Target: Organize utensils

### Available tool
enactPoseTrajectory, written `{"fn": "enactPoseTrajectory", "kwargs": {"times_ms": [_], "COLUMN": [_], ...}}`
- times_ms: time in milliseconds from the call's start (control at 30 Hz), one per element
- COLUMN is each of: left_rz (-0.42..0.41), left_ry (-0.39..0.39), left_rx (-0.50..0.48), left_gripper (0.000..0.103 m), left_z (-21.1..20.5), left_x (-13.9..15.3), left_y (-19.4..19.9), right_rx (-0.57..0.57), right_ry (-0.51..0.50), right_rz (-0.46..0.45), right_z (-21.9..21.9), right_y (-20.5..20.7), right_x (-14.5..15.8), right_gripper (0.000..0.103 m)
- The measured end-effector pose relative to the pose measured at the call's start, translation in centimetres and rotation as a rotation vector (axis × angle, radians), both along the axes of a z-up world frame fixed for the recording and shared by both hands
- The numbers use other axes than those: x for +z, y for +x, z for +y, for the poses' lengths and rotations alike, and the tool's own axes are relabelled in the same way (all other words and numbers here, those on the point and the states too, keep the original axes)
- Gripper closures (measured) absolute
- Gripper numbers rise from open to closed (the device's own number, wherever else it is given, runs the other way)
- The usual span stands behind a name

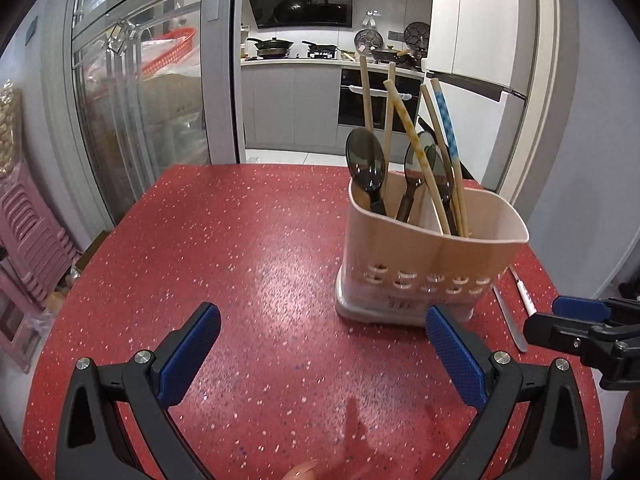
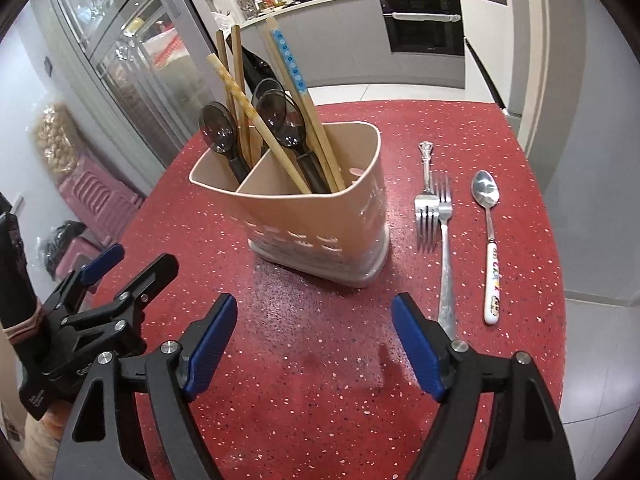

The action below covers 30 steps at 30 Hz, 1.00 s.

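Both my grippers hang over the red speckled table (image 1: 248, 240) with fingers spread wide and nothing in them: left gripper (image 1: 322, 354), right gripper (image 2: 314, 346). The beige utensil holder (image 2: 320, 216) stands just ahead, stuffed with chopsticks (image 2: 236, 84) and dark spoons (image 2: 276, 120). Right of it lie two forks (image 2: 442, 216), overlapping, and a spoon (image 2: 489, 240) beside them.
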<state>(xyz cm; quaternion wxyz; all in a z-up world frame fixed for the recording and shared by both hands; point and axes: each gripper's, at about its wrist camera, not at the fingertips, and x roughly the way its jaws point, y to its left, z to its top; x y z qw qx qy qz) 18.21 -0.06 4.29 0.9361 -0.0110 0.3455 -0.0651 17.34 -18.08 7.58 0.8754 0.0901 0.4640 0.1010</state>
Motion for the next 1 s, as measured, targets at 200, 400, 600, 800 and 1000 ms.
{"fn": "enactPoseTrajectory", "kwargs": {"times_ms": [200,400,600,800,1000], "left_rz": [-0.006,-0.013,-0.011,-0.054,-0.143], "left_ry": [0.008,0.018,0.003,-0.005,-0.018], "left_rx": [0.004,0.009,0.031,0.027,0.018], "left_gripper": [0.0,0.0,0.0,0.0,0.0], "left_z": [0.4,0.4,1.0,1.2,1.0], "left_x": [-0.5,-0.7,-1.0,-1.2,0.4], "left_y": [-1.2,-2.2,-2.8,-4.0,-5.1], "right_rx": [-0.052,-0.105,-0.149,-0.208,-0.246], "right_ry": [-0.021,-0.065,-0.093,-0.164,-0.226], "right_rz": [-0.05,-0.088,-0.148,-0.231,-0.308], "right_z": [-0.1,-0.2,-0.2,0.1,0.7], "right_y": [-1.4,-2.4,-3.9,-5.1,-5.8], "right_x": [0.0,-0.1,0.5,1.2,2.3], "right_gripper": [0.0,0.0,0.0,0.0,0.0]}}
